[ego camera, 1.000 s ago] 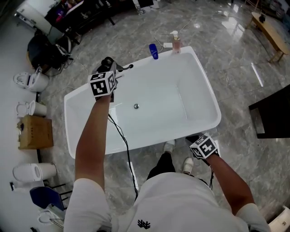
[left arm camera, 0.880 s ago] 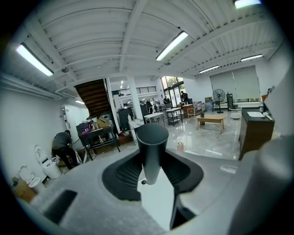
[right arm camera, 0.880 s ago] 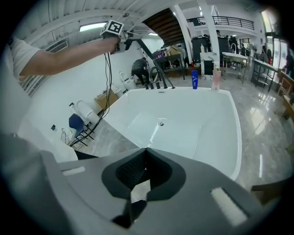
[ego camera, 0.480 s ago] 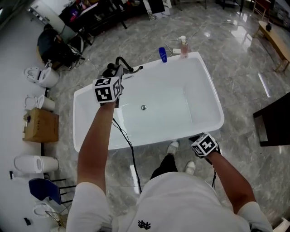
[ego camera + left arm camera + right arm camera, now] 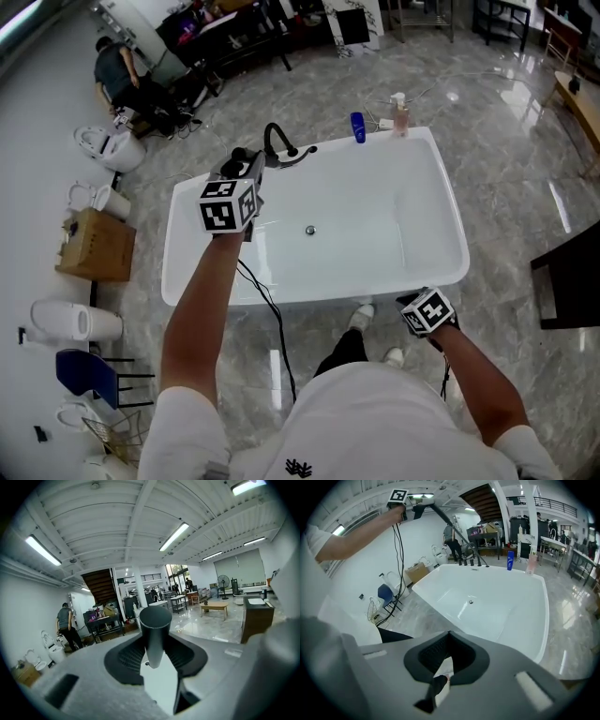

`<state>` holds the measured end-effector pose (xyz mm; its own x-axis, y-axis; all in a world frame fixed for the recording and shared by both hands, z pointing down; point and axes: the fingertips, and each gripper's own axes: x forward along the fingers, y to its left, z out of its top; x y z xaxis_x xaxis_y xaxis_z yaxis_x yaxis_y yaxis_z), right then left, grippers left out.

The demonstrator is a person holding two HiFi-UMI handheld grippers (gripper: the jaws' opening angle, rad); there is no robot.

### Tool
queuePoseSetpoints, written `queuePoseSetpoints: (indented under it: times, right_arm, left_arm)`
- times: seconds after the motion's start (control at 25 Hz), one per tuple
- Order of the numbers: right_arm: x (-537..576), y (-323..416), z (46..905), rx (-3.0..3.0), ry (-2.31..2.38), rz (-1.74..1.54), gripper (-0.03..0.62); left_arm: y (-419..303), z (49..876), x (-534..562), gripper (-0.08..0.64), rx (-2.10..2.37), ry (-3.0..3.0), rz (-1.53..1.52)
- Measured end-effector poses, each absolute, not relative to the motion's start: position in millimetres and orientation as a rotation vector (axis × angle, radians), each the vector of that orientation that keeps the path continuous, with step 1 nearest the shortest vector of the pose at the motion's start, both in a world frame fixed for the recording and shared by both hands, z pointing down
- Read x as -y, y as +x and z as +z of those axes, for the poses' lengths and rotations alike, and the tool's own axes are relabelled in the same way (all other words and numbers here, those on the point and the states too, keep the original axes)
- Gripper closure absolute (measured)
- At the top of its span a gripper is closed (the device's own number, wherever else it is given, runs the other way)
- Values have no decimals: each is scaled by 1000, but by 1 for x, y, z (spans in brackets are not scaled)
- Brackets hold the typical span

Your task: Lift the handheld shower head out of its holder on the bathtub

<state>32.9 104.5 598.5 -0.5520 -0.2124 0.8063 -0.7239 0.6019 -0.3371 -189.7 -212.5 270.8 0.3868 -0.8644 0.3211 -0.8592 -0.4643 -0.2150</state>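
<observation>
Shower head (image 5: 154, 630) lies lengthwise, clamped in the left gripper's (image 5: 156, 665) fingers, near its holder (image 5: 279, 145); right gripper's (image 5: 440, 679) fingers together, well apart.

The bathtub (image 5: 441, 202) stands in the middle, the drain (image 5: 310, 230) in its bottom. On its rim the faucet (image 5: 278, 150) is at 11 o'clock and two bottles (image 5: 357, 127) at 1 o'clock; a box (image 5: 94, 246) lies on the floor (image 5: 525, 187) at 9 o'clock.
</observation>
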Motion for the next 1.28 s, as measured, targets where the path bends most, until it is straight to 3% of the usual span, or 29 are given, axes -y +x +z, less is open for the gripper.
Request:
queuePoseSetpoints:
  times: [1.28]
  right_arm:
    - [-154,32,582,2122,664,778,580]
  left_arm:
    - [-305,162,10,420,-1833,-2477,-308]
